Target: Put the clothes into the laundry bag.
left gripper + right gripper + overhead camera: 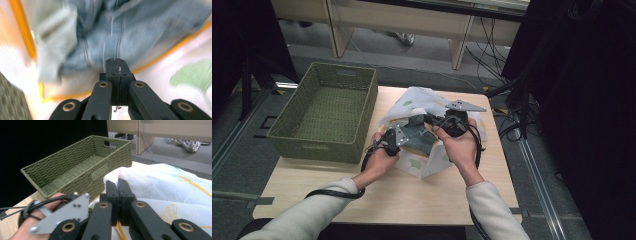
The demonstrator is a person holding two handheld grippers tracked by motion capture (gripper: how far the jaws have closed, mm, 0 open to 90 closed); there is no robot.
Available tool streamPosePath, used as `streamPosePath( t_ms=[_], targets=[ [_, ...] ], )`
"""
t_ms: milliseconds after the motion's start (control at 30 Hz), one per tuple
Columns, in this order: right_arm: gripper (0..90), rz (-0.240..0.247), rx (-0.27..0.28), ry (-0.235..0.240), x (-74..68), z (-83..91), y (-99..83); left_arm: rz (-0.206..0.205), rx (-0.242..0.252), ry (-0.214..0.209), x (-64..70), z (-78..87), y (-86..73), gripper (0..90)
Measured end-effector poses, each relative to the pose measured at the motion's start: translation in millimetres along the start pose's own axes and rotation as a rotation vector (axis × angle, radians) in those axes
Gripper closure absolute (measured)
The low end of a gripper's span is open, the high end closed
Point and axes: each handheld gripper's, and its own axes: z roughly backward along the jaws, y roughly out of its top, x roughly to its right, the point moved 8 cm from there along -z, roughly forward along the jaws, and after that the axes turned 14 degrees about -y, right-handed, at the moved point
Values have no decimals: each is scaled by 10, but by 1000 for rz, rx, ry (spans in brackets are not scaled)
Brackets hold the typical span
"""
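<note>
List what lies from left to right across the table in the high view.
Green woven basket → left gripper, jaws shut among the blue denim → right gripper, holding the edge of the white mesh bag.

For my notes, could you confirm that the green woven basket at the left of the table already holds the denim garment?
Not quite: the green woven basket is empty in the high view. The denim garment lies inside the white mesh bag, between the two grippers.
</note>
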Motion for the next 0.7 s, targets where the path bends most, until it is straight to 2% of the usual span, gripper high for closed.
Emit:
streamPosePath(
  t_ms=[67, 133, 200, 333, 367, 400, 433, 467, 500, 600, 700],
  targets=[
    [900, 0, -2, 6, -2, -2, -5, -1, -25, -31, 28, -47, -51, 892],
    [900, -2, -1, 7, 1, -4, -3, 10, 1, -48, 64, -107, -17, 892],
    [900, -1, -2, 8, -4, -7, -5, 23, 5, -63, 69, -163, 20, 891],
    [900, -1, -4, 15, -31, 5, -7, 53, 33, -54, 33, -324, 124, 891],
    [900, -3, -2, 17, -37, 11, 0, 54, 42, -64, 28, -350, 159, 891],
    [900, 2, 2, 20, -37, 15, 6, 55, 54, -35, 5, -364, 196, 891],
    [900, -2, 3, 21, -38, 19, 9, 75, 88, -23, -4, -385, 245, 891],
    [900, -2, 5, 23, -35, 19, 11, 67, 87, -15, -23, -399, 273, 891],
    [900, 0, 6, 23, -29, 15, 12, 53, 89, 11, -66, -404, 298, 891],
    [900, -9, 4, 24, -15, 17, 10, 74, 117, 0, -109, -497, 344, 891],
    [900, -6, 9, 20, -2, 25, 18, 56, 145, 20, -138, -538, 382, 889]
  ],
)
